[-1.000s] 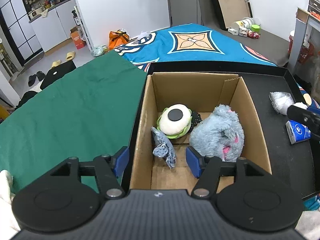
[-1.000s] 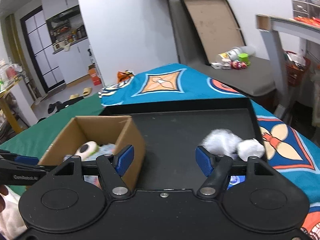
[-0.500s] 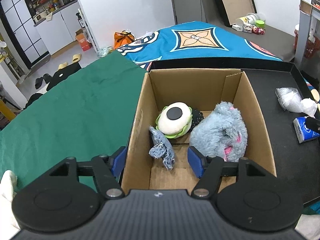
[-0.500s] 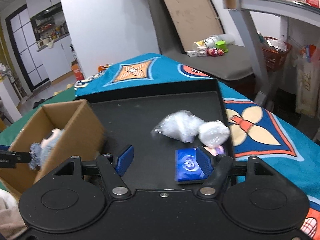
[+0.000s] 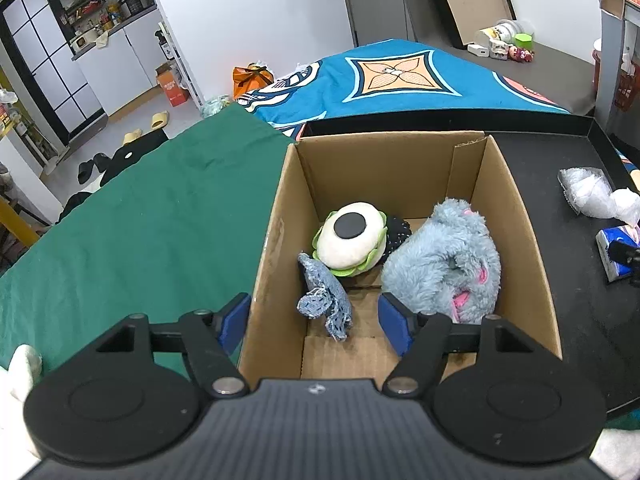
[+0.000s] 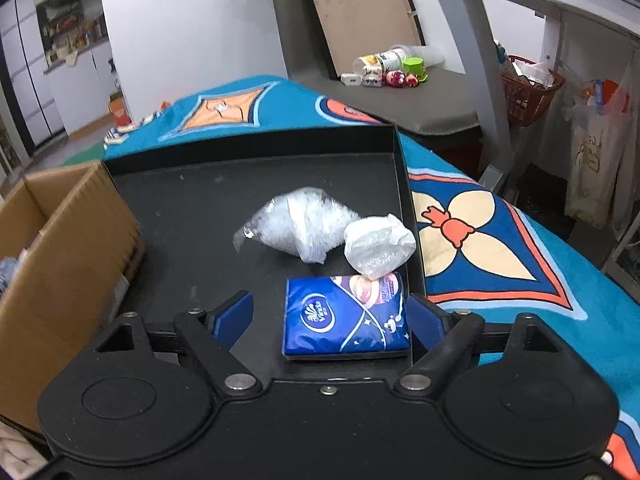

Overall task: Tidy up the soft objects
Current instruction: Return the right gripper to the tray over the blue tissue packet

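Left wrist view: left tongs point(image 5: 314, 320) hang wide and empty over the cardboard box point(image 5: 276, 240), where a blue plush point(image 5: 444, 264), an eyeball plush point(image 5: 352, 240) and a denim scrap point(image 5: 324, 300) sit. Right wrist view: right tongs point(image 6: 330, 316) spread wide around the blue tissue pack point(image 6: 344, 320), beside the box on the black tray point(image 6: 192, 208). Looks like the pick-up step; next, close gently. Two plastic bundles point(image 6: 300, 224) wait beyond; patterned blue cloth point(image 6: 500, 248) covers the surface.
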### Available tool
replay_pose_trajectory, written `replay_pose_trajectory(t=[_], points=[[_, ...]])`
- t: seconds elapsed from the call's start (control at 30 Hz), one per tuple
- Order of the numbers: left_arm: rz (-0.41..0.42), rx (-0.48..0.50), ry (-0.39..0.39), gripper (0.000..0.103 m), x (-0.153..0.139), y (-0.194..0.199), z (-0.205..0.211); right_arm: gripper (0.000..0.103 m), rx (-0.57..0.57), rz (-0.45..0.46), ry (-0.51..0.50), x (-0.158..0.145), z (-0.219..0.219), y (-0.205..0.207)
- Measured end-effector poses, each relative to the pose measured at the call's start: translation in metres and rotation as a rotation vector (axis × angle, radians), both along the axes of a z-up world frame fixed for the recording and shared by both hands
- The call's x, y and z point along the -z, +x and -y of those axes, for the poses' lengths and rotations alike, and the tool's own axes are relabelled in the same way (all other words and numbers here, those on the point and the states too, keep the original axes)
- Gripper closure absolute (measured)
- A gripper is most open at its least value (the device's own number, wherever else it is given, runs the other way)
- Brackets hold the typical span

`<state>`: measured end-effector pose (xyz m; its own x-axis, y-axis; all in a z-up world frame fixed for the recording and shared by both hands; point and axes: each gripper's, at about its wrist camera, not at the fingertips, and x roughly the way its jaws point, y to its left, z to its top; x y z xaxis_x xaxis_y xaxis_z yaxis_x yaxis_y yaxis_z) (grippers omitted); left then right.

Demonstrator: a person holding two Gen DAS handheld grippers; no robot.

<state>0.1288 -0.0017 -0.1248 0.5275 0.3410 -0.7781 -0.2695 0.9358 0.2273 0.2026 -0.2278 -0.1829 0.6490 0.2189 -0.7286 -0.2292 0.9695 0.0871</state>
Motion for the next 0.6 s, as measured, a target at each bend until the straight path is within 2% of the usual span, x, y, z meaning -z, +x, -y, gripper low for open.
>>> replay_pose_trajectory(t=[0.13,0.23,0.33,0.6], points=[[-0.005,0.003,0.004,0.034,0.001,-0.001,0.000,0.017,0.002,-0.037,-0.044,0.008,-0.008,0.002],[-0.008,0.002,0.000,0.034,0.002,-0.003,0.000,0.017,-0.002,-0.028,-0.083,0.011,-0.015,0.001],[-0.009,0.005,0.004,0.034,0.002,-0.006,0.000,0.032,0.006,-0.023,-0.096,0.010,-0.013,0.000],[-0.001,-0.001,0.000,0.034,-0.002,-0.011,-0.004,0.033,-0.029,-0.077,-0.025,0.003,-0.008,-0.015]])
